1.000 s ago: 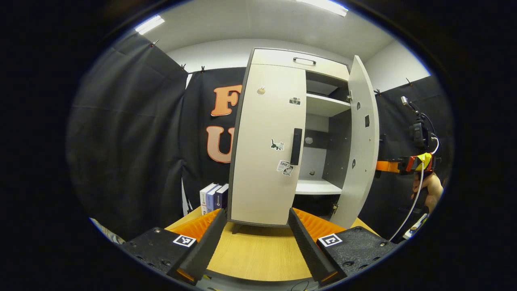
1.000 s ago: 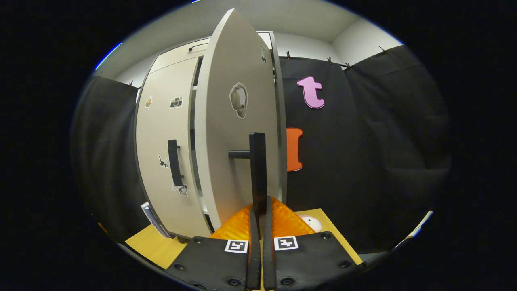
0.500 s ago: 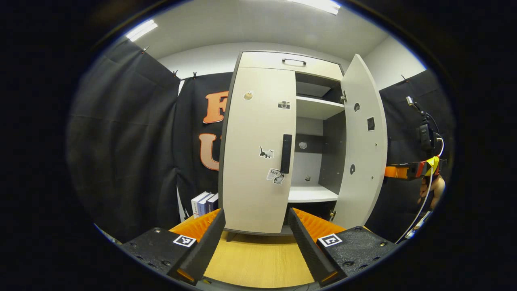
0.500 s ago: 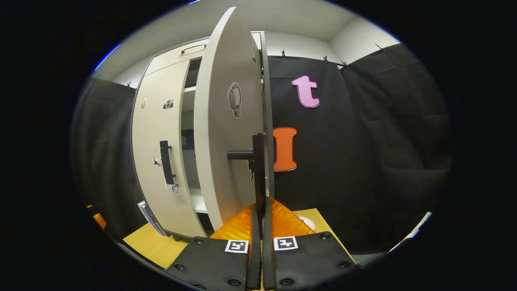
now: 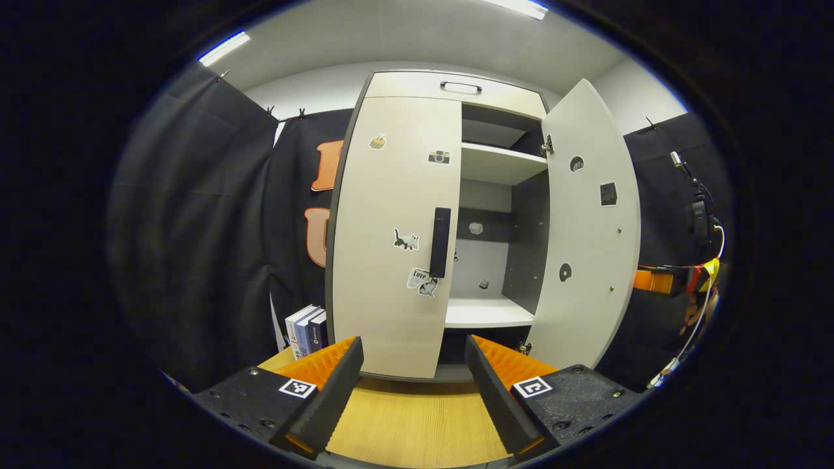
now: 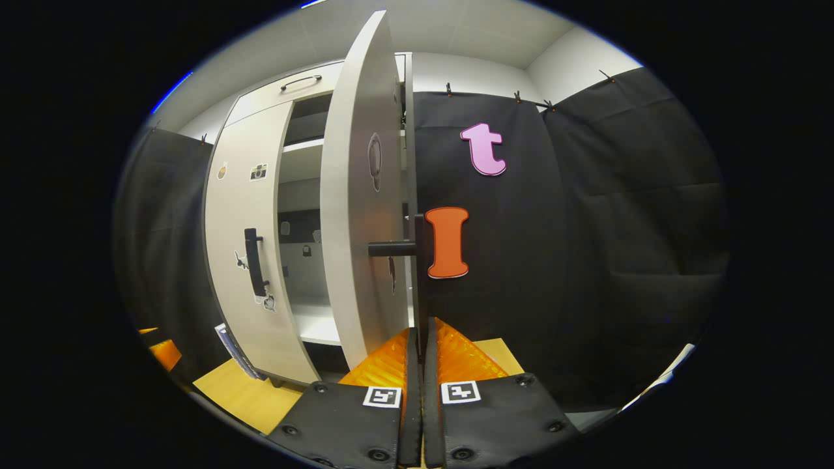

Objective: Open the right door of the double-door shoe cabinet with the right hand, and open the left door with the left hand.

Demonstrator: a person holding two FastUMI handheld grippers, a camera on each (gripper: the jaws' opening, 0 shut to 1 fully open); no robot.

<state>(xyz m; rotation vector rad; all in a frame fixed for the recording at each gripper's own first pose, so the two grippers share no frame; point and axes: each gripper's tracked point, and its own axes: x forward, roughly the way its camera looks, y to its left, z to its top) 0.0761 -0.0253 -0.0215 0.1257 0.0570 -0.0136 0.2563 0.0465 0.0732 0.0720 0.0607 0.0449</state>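
Note:
The light-grey shoe cabinet stands on the wooden table. Its left door (image 5: 391, 228) is closed, with a black vertical handle (image 5: 440, 241) on its right edge. My left gripper (image 5: 414, 348) is open, low in front of that door and short of its handle. The right door (image 5: 589, 228) stands swung wide open, showing the shelves inside. In the right gripper view I see this door (image 6: 358, 215) almost edge-on. My right gripper (image 6: 420, 329) is shut on its black handle (image 6: 419, 293). From the left gripper view, the right gripper (image 5: 651, 281) shows orange behind the open door.
Several books (image 5: 306, 329) stand left of the cabinet. A drawer with a bar handle (image 5: 459, 86) tops the cabinet. The white lower shelf (image 5: 488, 312) is bare. The wooden table (image 5: 417, 423) lies below my left fingers. A hand (image 5: 700, 312) and cable are at the far right.
The right door has swung further open with my right gripper on its handle. In the left gripper view the cabinet has grown and shifted left; the left door stays closed.

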